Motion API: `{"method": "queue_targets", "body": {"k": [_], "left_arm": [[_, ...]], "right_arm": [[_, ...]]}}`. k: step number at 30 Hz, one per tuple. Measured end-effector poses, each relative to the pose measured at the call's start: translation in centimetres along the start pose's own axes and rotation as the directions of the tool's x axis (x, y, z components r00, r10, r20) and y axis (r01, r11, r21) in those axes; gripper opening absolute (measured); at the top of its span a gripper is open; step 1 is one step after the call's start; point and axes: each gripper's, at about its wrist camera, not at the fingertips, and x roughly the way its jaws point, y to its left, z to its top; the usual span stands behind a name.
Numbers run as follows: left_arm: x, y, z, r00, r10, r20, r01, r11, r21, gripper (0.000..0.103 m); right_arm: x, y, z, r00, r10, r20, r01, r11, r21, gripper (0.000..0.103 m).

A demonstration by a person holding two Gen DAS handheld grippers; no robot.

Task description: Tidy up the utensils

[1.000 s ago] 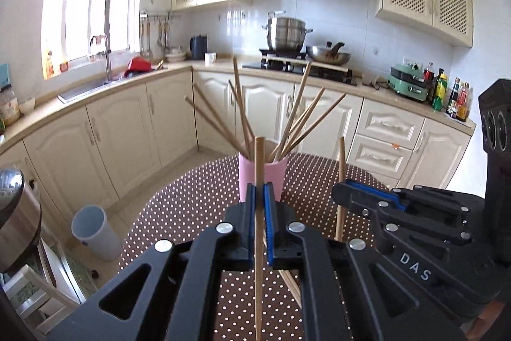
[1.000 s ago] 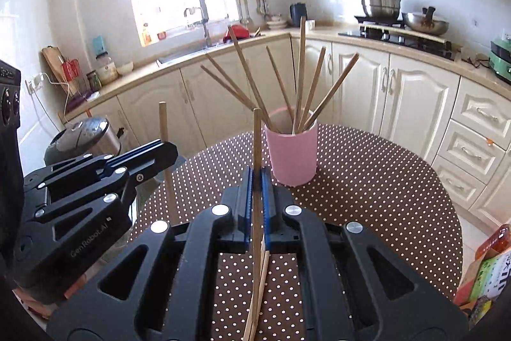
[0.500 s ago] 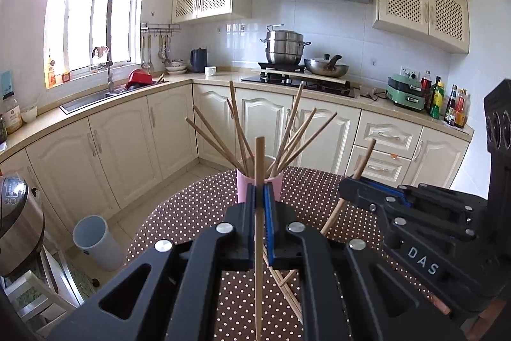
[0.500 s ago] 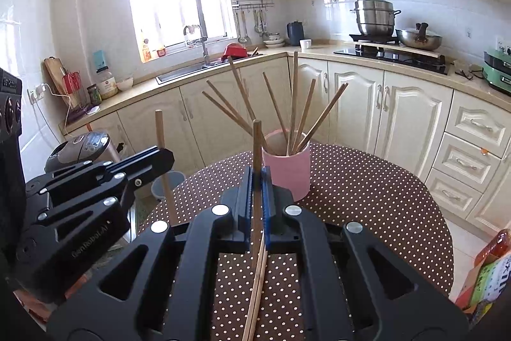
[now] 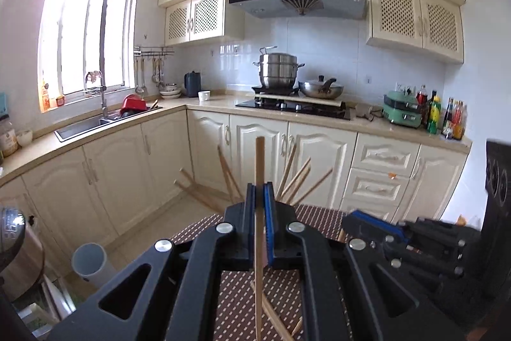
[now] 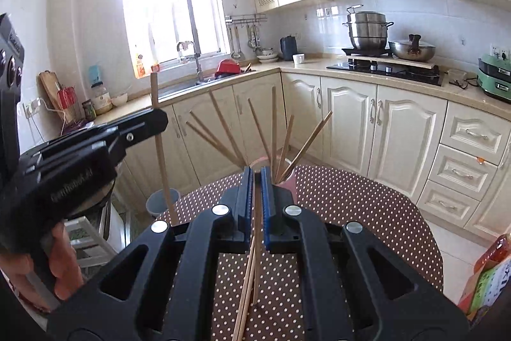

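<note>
In the left wrist view my left gripper point(image 5: 259, 203) is shut on an upright wooden chopstick point(image 5: 259, 158). Behind its fingers several chopsticks point(image 5: 297, 178) fan out of a cup that is hidden there. My right gripper point(image 5: 362, 218) sits low at the right. In the right wrist view the right gripper point(image 6: 256, 197) is shut on a chopstick point(image 6: 257, 245) that runs down between its jaws. The pink cup point(image 6: 286, 162) shows only its rim past the fingertips. The left gripper point(image 6: 156, 117) holds its chopstick point(image 6: 161, 155) to the cup's left.
Loose chopsticks point(image 6: 246, 293) lie on the brown dotted round table point(image 6: 367, 213) under the right gripper. A rice cooker point(image 5: 9, 232) and a grey bin point(image 5: 89, 261) stand left of the table. A colourful packet point(image 6: 488, 277) sits at the right edge. Cream cabinets line the back.
Both grippers have risen, so the cup has dropped behind their fingers in both views. The right gripper's chopstick no longer sticks up above its jaws.
</note>
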Motion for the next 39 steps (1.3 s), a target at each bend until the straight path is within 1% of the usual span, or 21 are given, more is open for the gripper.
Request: {"method": "queue_targets", "body": {"k": [6, 10, 11, 13, 14, 15, 17, 18, 19, 21, 22, 23, 26, 27, 30, 32, 34, 35, 36, 38, 39], "left_arm": [[1.9, 0.5, 2.4, 0.999, -0.025, 0.025, 0.026, 0.999, -0.041, 0.006], [3.6, 1.0, 3.3, 0.999, -0.034, 0.026, 0.036, 0.997, -0.072, 0.006], [4.0, 1.0, 3.3, 0.999, -0.035, 0.017, 0.036, 0.997, -0.074, 0.006], [4.8, 1.1, 2.9, 0.999, -0.035, -0.003, 0.034, 0.997, -0.074, 0.006], [5.2, 1.1, 2.5, 0.999, -0.033, -0.018, 0.032, 0.997, -0.071, 0.006], [5.5, 1.1, 2.0, 0.999, -0.029, -0.035, 0.027, 0.997, -0.070, 0.006], [6.1, 1.3, 0.9, 0.998, -0.028, -0.056, 0.024, 0.997, -0.067, 0.006], [6.3, 1.5, 0.4, 0.998, -0.025, -0.065, 0.021, 0.998, -0.066, 0.006], [6.7, 1.8, 0.0, 0.997, -0.013, -0.079, 0.007, 0.998, -0.070, 0.006], [7.2, 2.6, -0.4, 0.995, -0.009, -0.096, 0.000, 0.996, -0.092, 0.006], [7.3, 2.9, -0.5, 0.995, -0.010, -0.103, 0.000, 0.995, -0.099, 0.006], [7.4, 3.2, -0.6, 0.994, -0.004, -0.106, -0.007, 0.995, -0.102, 0.006], [7.4, 4.1, -0.9, 0.993, 0.017, -0.113, -0.027, 0.995, -0.094, 0.006], [7.4, 4.4, -1.0, 0.993, 0.020, -0.114, -0.031, 0.995, -0.094, 0.006], [7.7, 5.1, -1.2, 0.993, 0.026, -0.119, -0.037, 0.995, -0.089, 0.006], [7.9, 5.2, -1.3, 0.992, 0.025, -0.122, -0.036, 0.996, -0.087, 0.006], [8.3, 5.4, -1.4, 0.992, 0.028, -0.126, -0.039, 0.996, -0.086, 0.006], [8.5, 5.3, -1.5, 0.991, 0.027, -0.128, -0.039, 0.996, -0.086, 0.006], [8.7, 5.5, -1.6, 0.991, 0.026, -0.132, -0.038, 0.995, -0.088, 0.006], [9.0, 5.7, -1.7, 0.990, 0.031, -0.136, -0.043, 0.995, -0.089, 0.006], [9.3, 5.9, -1.9, 0.990, 0.036, -0.138, -0.048, 0.995, -0.087, 0.006]], "right_arm": [[0.7, -0.4, 1.5, 1.000, -0.002, 0.023, 0.003, 1.000, -0.021, 0.003], [1.7, -0.6, 1.9, 1.000, -0.002, 0.016, 0.003, 0.999, -0.032, 0.003], [2.0, -0.9, 1.8, 1.000, -0.004, 0.003, 0.004, 1.000, -0.029, 0.003], [3.1, -2.2, 1.2, 0.999, -0.004, -0.037, 0.004, 1.000, 0.014, 0.004], [3.8, -3.2, 0.6, 0.997, -0.036, -0.064, 0.038, 0.999, 0.037, 0.004], [4.5, -3.8, 0.1, 0.994, -0.050, -0.099, 0.055, 0.997, 0.046, 0.004], [5.7, -5.2, -1.1, 0.987, -0.056, -0.150, 0.068, 0.995, 0.078, 0.004], [6.7, -5.9, -2.1, 0.978, -0.088, -0.189, 0.104, 0.991, 0.080, 0.004], [7.7, -6.4, -2.9, 0.968, -0.099, -0.231, 0.121, 0.989, 0.085, 0.004], [9.8, -7.6, -4.3, 0.944, -0.081, -0.320, 0.126, 0.985, 0.121, 0.005], [10.7, -8.1, -4.9, 0.934, -0.086, -0.348, 0.141, 0.980, 0.138, 0.005], [11.8, -8.8, -5.7, 0.918, -0.100, -0.384, 0.169, 0.974, 0.150, 0.005], [13.7, -10.1, -6.9, 0.893, -0.107, -0.437, 0.206, 0.961, 0.186, 0.005], [14.6, -10.5, -7.3, 0.878, -0.121, -0.464, 0.231, 0.954, 0.189, 0.005], [16.1, -10.9, -8.0, 0.860, -0.101, -0.501, 0.235, 0.948, 0.213, 0.005], [17.1, -10.9, -8.2, 0.846, -0.114, -0.521, 0.255, 0.944, 0.208, 0.006], [18.1, -10.9, -8.4, 0.834, -0.125, -0.537, 0.272, 0.940, 0.203, 0.021], [18.5, -10.9, -8.4, 0.831, -0.136, -0.540, 0.284, 0.938, 0.201, 0.037], [18.7, -11.0, -8.5, 0.827, -0.147, -0.543, 0.294, 0.936, 0.193, 0.045], [19.1, -10.8, -8.5, 0.822, -0.165, -0.544, 0.302, 0.938, 0.172, 0.045], [19.2, -10.8, -8.6, 0.818, -0.168, -0.550, 0.305, 0.938, 0.167, 0.042]]}}
